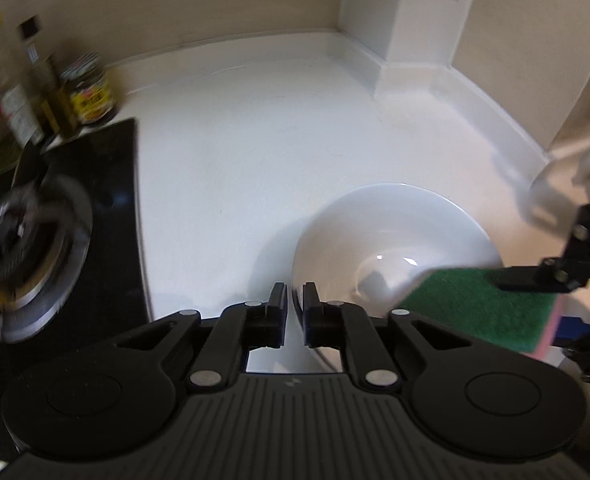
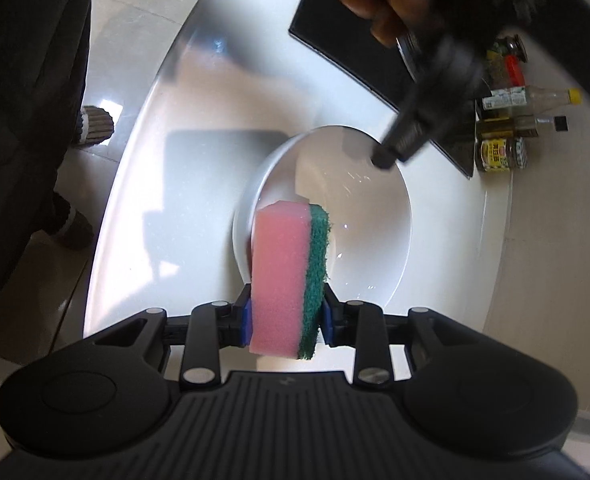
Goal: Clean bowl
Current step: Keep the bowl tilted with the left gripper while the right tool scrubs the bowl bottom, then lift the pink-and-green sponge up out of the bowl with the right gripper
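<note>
A white bowl sits on the white counter. My left gripper is shut on the bowl's near rim, one finger inside and one outside. In the right wrist view the bowl lies below my right gripper, which is shut on a pink and green sponge. The sponge's far end reaches over the bowl's rim. The sponge and right gripper's fingers show at the right of the left wrist view. The left gripper appears blurred in the right wrist view.
A black stovetop with a burner is left of the bowl. Bottles and a jar stand behind it; they show in the right wrist view too. The counter's curved edge drops to a tiled floor, where a person's feet stand.
</note>
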Motion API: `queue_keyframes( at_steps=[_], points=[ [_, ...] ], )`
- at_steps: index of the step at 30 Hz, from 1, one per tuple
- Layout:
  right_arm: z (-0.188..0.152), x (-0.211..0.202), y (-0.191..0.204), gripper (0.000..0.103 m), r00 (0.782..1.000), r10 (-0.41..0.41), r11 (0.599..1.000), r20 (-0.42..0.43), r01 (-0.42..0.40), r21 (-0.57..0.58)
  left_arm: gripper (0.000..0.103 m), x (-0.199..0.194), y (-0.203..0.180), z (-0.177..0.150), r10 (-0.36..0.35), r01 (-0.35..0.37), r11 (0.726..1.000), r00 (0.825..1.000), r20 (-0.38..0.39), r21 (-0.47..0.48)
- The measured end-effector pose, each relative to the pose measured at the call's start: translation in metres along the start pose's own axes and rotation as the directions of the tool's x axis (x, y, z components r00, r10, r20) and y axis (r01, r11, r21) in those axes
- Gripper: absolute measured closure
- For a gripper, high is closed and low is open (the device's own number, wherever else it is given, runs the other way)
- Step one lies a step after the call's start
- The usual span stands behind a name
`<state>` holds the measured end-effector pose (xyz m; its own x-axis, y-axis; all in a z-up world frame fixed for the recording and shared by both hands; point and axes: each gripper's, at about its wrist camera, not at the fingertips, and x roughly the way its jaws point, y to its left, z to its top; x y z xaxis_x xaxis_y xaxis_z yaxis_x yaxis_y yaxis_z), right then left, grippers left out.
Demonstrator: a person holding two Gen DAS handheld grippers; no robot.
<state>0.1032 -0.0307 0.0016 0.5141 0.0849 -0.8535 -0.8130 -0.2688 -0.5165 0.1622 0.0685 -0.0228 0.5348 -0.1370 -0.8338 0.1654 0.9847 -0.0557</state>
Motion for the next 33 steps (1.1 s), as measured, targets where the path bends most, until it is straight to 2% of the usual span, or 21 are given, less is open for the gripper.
queue_keyframes(
  at_steps=[5, 9, 14, 18, 21, 24, 28, 31, 33],
  points=[
    [0.008, -0.009, -0.006, 0.076, 0.998, 0.029, 0.996, 0.056, -0.033, 0.078, 0.096, 0.007, -0.009, 0.001, 0.034, -0.034, 0.997, 0.999, 0.007, 0.073],
    [0.014, -0.013, -0.001, 0.076, 0.998, 0.027, 0.998, 0.058, -0.03, 0.049, 0.098, 0.013, -0.006, 0.01, 0.002, -0.002, 0.99, 1.0, -0.001, 0.139],
    [0.006, -0.007, -0.005, 0.076, 0.998, 0.042, 0.998, -0.048, -0.04, 0.041, 0.098, 0.015, -0.003, 0.011, -0.048, 0.047, 0.986, 0.999, -0.001, 0.161],
    [0.009, 0.01, -0.021, 0.076, 0.99, -0.009, 0.996, -0.143, 0.022, 0.092, 0.097, 0.015, -0.006, 0.007, -0.05, 0.05, 0.978, 0.999, -0.003, 0.203],
    [0.016, 0.019, -0.024, 0.076, 0.991, 0.011, 0.994, -0.133, 0.004, 0.113, 0.097, 0.015, -0.009, 0.006, -0.054, 0.053, 0.973, 0.999, 0.002, 0.225],
    [0.023, 0.016, -0.02, 0.076, 0.996, 0.017, 0.995, -0.092, -0.008, 0.102, 0.097, 0.017, -0.008, 0.006, -0.054, 0.051, 0.976, 0.999, 0.007, 0.209],
    [0.015, -0.005, -0.021, 0.076, 0.993, 0.119, 0.987, -0.009, -0.118, 0.113, 0.098, 0.02, -0.004, 0.009, -0.065, 0.062, 0.982, 0.998, 0.008, 0.179],
    [0.003, -0.014, -0.018, 0.076, 0.991, 0.133, 0.987, -0.03, -0.13, 0.094, 0.098, 0.02, -0.001, 0.009, -0.072, 0.07, 0.983, 0.997, 0.009, 0.17],
    [-0.006, -0.018, -0.016, 0.076, 0.993, 0.11, 0.99, -0.05, -0.106, 0.092, 0.098, 0.021, 0.0, 0.009, -0.075, 0.073, 0.982, 0.997, 0.009, 0.173]
  ],
)
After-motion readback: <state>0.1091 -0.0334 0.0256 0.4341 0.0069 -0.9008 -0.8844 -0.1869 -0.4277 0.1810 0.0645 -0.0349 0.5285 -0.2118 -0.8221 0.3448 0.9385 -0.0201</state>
